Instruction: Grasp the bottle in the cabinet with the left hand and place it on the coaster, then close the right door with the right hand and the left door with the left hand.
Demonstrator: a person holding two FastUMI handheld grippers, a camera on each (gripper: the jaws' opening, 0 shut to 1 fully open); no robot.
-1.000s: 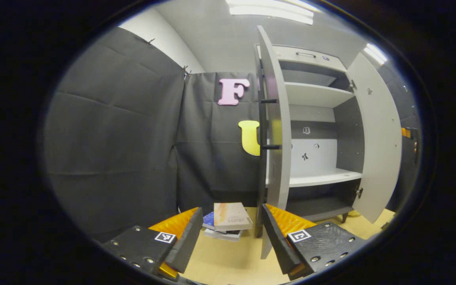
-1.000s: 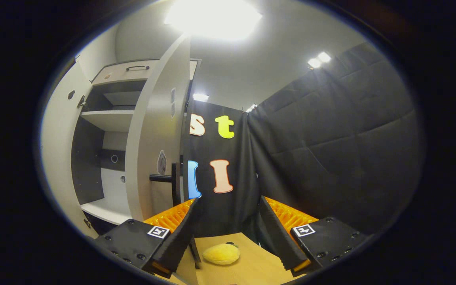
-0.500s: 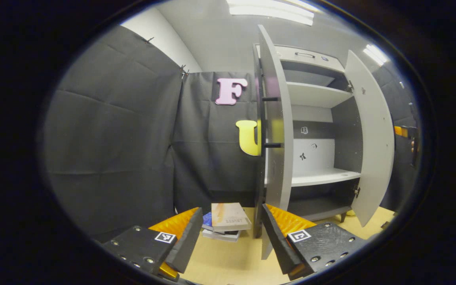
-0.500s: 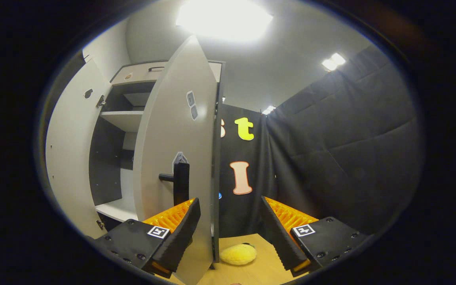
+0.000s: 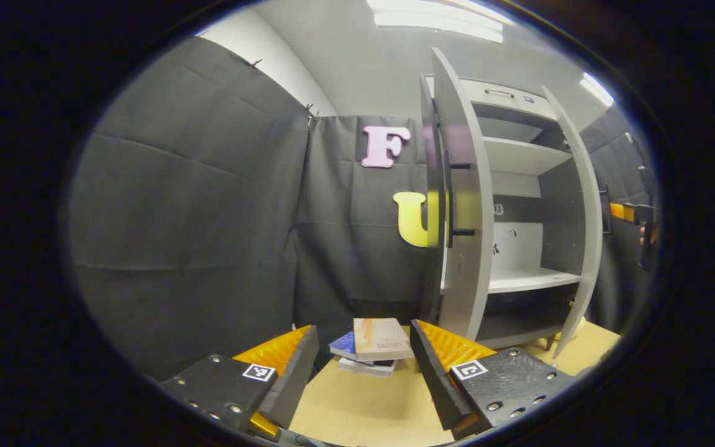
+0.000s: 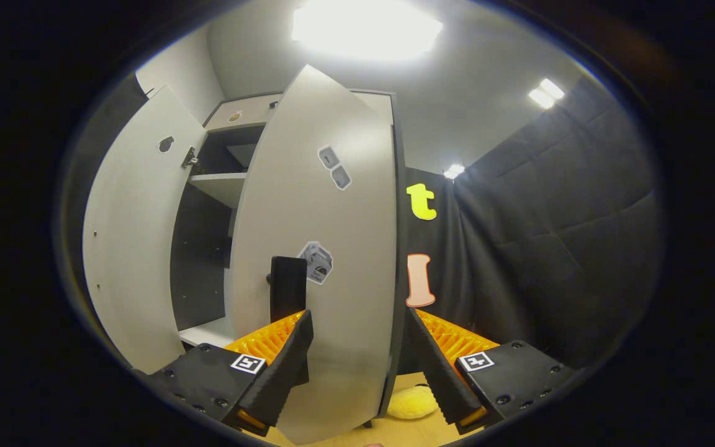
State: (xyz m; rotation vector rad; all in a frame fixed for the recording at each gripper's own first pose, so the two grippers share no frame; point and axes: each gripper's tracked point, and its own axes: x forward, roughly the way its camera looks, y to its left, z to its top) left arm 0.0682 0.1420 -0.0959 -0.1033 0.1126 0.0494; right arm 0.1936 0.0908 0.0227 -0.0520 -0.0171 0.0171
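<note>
Between the spread, empty fingers of the right gripper [image 6: 357,366], the pale grey right cabinet door [image 6: 326,261] stands half-shut; both doors remain to close, judging by the shelves' emptiness.

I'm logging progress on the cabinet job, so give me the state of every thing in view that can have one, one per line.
Right door: partly swung toward shut, still ajar.
Left door: open, standing out from the cabinet.
Cabinet: open, the shelves in sight bare.
Left tongs: open, holding nothing.
Right tongs: open, astride the right door's edge, not clamped.
Books: stacked on the table.
Yellow plush: lying on the table.
</note>
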